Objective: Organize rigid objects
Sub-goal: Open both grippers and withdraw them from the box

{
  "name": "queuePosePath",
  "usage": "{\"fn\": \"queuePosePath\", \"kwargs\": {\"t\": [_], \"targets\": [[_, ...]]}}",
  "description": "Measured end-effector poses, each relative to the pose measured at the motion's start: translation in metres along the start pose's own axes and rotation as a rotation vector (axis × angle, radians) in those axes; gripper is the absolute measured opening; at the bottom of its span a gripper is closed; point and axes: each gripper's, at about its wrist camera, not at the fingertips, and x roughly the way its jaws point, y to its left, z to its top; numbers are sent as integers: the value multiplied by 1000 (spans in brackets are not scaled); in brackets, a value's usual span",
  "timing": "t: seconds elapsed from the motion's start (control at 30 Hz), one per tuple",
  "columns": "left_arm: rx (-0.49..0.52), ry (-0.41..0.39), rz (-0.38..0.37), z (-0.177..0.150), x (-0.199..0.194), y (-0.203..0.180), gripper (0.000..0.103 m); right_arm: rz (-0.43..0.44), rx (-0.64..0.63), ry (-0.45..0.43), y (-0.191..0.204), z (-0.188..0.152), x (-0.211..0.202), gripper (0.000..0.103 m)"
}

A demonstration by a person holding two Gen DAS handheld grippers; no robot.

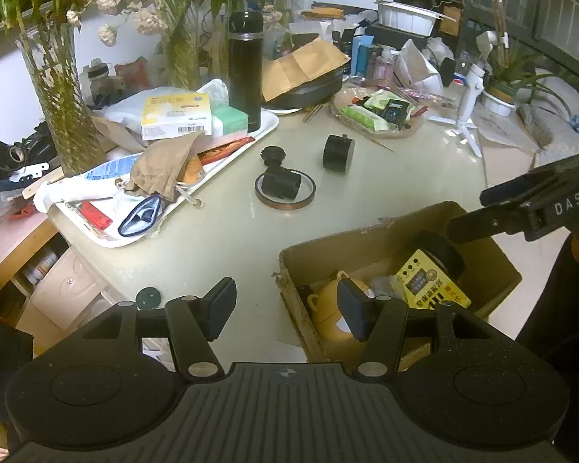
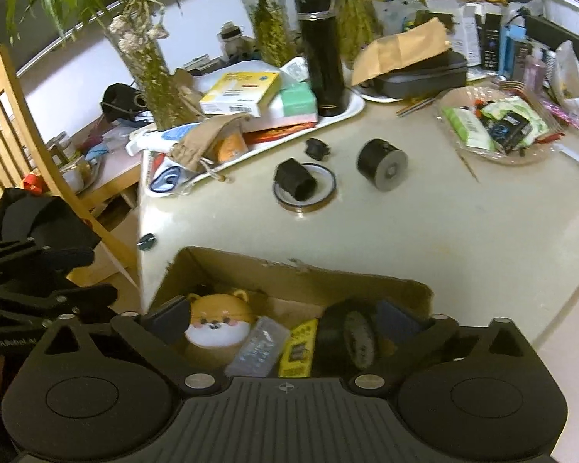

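Right hand-held gripper (image 2: 285, 322) hangs spread wide, empty, over the brown cardboard box (image 2: 289, 274) at the desk's (image 2: 444, 239) near edge, where a black wheel (image 2: 347, 337) lies. Left hand-held gripper (image 1: 287, 308) is half-open, empty. Judging by this, a black cylinder (image 2: 382, 164), black tube (image 2: 295, 181) and small black knob (image 2: 316, 147) mid-desk remain.

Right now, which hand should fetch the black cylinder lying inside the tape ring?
Left, probably. The left gripper hangs empty over bare table facing the black cylinder in the tape ring. The right gripper is open over the cardboard box.
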Motion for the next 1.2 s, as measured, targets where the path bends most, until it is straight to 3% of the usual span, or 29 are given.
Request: {"fn": "queuePosePath", "kwargs": {"t": [0.37,1.2], "targets": [[18,23,-6,0,7,-5,57,-73,-10,-5,-21,-19,-4,103],[55,21,-37,13,29,-12,57,-16,44,6,-37,-13,5,103]]}}
